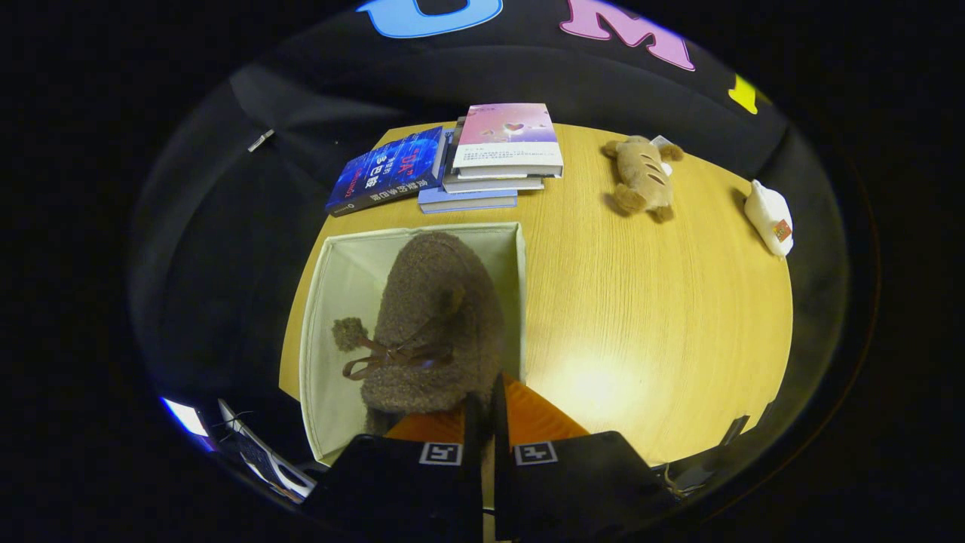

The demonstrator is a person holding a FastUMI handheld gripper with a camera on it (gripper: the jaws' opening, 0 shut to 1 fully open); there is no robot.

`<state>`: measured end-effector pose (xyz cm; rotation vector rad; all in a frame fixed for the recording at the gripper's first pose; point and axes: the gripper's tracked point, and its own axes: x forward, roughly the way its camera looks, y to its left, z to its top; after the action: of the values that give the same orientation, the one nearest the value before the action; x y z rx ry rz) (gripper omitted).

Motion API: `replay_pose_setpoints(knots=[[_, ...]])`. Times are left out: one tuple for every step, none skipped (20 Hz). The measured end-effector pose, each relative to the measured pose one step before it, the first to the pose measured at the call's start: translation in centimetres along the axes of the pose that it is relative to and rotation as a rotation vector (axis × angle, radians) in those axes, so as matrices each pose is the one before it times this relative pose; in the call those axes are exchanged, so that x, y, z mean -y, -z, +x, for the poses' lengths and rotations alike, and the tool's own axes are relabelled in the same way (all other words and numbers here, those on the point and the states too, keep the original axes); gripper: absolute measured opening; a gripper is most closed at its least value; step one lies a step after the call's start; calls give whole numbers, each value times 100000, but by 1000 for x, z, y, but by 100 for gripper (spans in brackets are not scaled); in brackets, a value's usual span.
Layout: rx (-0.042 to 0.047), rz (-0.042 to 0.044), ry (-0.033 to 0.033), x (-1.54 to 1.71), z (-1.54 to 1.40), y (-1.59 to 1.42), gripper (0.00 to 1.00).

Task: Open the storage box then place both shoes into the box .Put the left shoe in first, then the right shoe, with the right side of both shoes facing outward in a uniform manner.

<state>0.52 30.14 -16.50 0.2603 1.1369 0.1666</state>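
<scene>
A fuzzy brown shoe (441, 302) with a ribbon lace and pom-poms hangs toe-away just ahead of my fingers, inside the open top of the cream fabric storage box (335, 286). My gripper (487, 411) is shut on the shoe's rear rim, with the fingers almost touching. The shoe covers most of the box's inside, so what lies under it is hidden. The box stands on the wooden table (641, 317), at its left side.
Beyond the box lie a dark blue book (388, 172) and a stack of books (497, 154). A brown plush toy (641, 177) and a white soft toy (769, 217) lie further right on the table.
</scene>
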Motion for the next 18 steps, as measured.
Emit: replay_pose_setpoints(knots=[[215, 96, -1188, -444, -187, -30, 16], [304, 284, -2984, -638, -332, -293, 32], [776, -593, -1629, -472, 12, -23, 48], [-117, -474, -2685, -635, -164, -175, 65], [482, -1451, -655, -369, 153, -13, 83], [626, -2708, 1426, 257, -120, -296, 100], [1324, -2819, 937, 290, -147, -220, 100], [1187, -1814, 932, 184, -62, -228, 100], [982, -883, 39, 78, -1, -146, 100], [606, -172, -529, 23, -109, -178, 99], [422, 62, -160, 231, -76, -91, 100], [1254, 320, -226, 203, -262, -287, 100], [2411, 109, -311, 218, -262, -541, 100], [4192, 354, 316, 524, -436, -913, 100], [4062, -34, 206, 412, -522, -722, 100], [4117, -312, 751, 575, -508, -807, 100], [4275, -652, 1075, 748, -579, -730, 100], [4412, -1095, 1295, 852, -545, -857, 100]])
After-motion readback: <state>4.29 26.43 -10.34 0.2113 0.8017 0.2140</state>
